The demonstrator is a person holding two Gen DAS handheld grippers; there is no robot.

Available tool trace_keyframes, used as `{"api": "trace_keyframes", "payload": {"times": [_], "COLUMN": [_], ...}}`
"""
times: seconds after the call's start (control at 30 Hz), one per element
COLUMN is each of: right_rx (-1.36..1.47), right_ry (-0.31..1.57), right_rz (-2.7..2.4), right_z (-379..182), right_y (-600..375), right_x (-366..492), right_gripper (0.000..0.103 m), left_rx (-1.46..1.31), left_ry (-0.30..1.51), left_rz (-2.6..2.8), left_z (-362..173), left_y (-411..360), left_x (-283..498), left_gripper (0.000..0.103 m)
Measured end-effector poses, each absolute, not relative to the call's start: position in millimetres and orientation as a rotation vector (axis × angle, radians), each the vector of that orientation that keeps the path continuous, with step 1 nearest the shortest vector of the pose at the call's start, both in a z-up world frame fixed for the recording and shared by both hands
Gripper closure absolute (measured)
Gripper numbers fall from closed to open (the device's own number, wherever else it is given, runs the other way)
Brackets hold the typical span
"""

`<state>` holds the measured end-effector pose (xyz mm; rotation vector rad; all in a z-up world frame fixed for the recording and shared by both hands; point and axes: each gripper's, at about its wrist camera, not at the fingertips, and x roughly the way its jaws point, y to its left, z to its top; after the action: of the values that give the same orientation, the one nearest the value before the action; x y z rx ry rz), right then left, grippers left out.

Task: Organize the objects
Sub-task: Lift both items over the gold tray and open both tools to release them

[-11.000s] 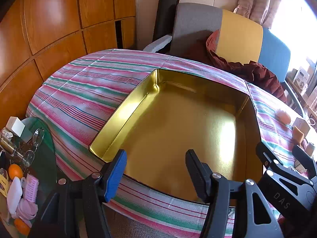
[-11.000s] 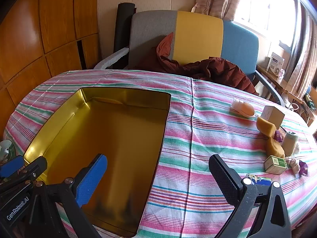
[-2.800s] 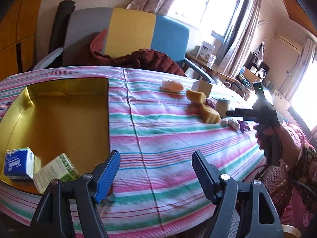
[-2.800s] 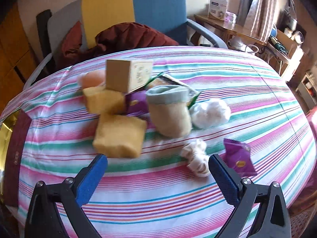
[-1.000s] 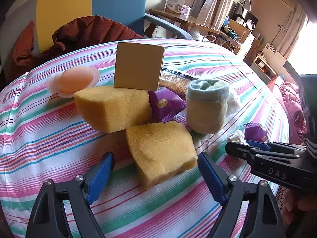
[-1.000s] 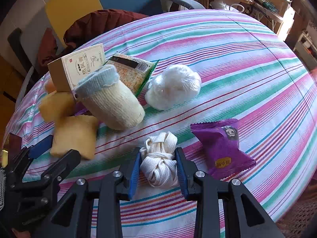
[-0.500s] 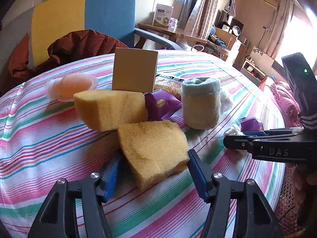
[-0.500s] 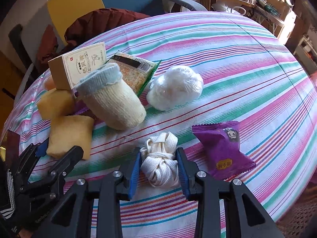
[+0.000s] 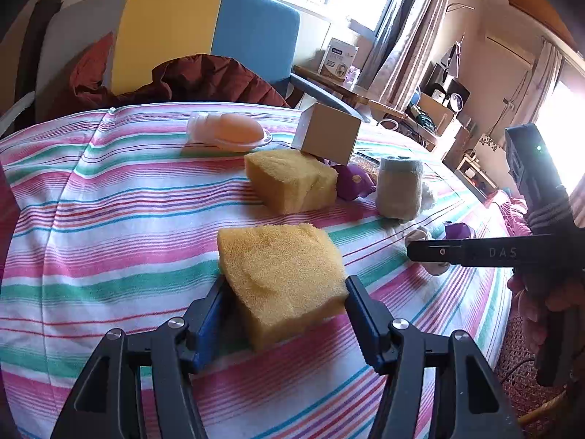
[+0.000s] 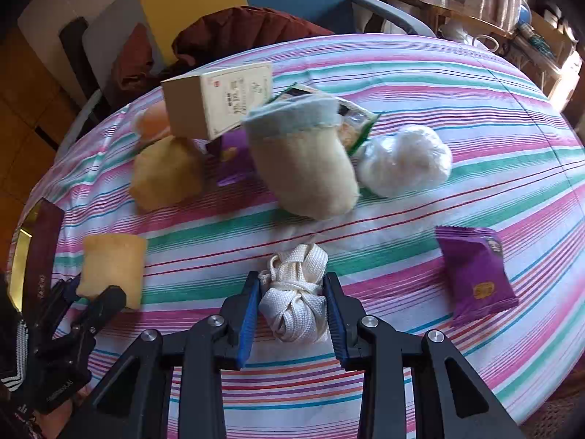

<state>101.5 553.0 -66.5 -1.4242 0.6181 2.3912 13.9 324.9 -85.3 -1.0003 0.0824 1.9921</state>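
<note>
A yellow sponge (image 9: 281,267) sits between the pads of my left gripper (image 9: 285,285), which is shut on it and holds it clear of the striped cloth. The same sponge (image 10: 111,267) shows at the lower left of the right wrist view. My right gripper (image 10: 292,281) is shut on a white knotted lace bundle (image 10: 296,300). From the left wrist view that right gripper (image 9: 411,248) reaches in from the right, held by a hand, with the bundle (image 9: 420,236) at its tip.
On the cloth lie a second sponge (image 9: 292,179), a cardboard box (image 9: 329,139), a beige rolled sock (image 9: 398,190), a peach soap in its dish (image 9: 230,131), a white wrapped ball (image 10: 406,161) and a purple packet (image 10: 475,270). The gold tin's edge (image 10: 16,256) is far left.
My left gripper closed on the near sponge and carried it away from the pile. My right gripper kept its hold on the lace bundle and shifted a little.
</note>
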Motion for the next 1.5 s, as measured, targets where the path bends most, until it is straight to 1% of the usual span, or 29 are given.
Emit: {"api": "trace_keyframes", "payload": {"times": [0.1,0.2,0.37,0.53,0.77,0.9,1.1,1.3,1.5], "right_rx": [-1.417,-1.425,-1.456,-1.458,-1.470,-1.494,-1.503,-1.482,-1.432], "right_ry": [0.606,0.526,0.381,0.430,0.374,0.329,0.310,0.333,0.304], "right_rz": [2.473,2.555,2.572,2.542,2.563,2.570,2.565,2.589,2.676], "right_z": [-56,-50,-61,-70,-72,-75,-79,-76,-69], "right_y": [528,503,493,509,499,491,488,483,462], "right_x": [107,106,94,85,82,80,79,79,81], "right_gripper": [0.068,0.068,0.068,0.068,0.068,0.068,0.068,0.068,0.068], "left_rx": [-0.999,-0.995,-0.981,-0.966,-0.984,-0.946,-0.894,-0.872,-0.914], "left_ry": [0.067,0.066,0.072,0.090,0.009,-0.008,-0.041,-0.105,-0.208], "left_rz": [1.993,1.995,1.998,2.010,2.015,2.026,2.054,2.120,2.194], "left_z": [-85,-84,-85,-82,-76,-63,-43,-26,-22], "left_y": [325,321,308,291,259,246,221,188,142], "left_x": [17,20,29,40,44,49,54,45,21], "left_gripper": [0.040,0.040,0.041,0.042,0.042,0.042,0.042,0.042,0.042]}}
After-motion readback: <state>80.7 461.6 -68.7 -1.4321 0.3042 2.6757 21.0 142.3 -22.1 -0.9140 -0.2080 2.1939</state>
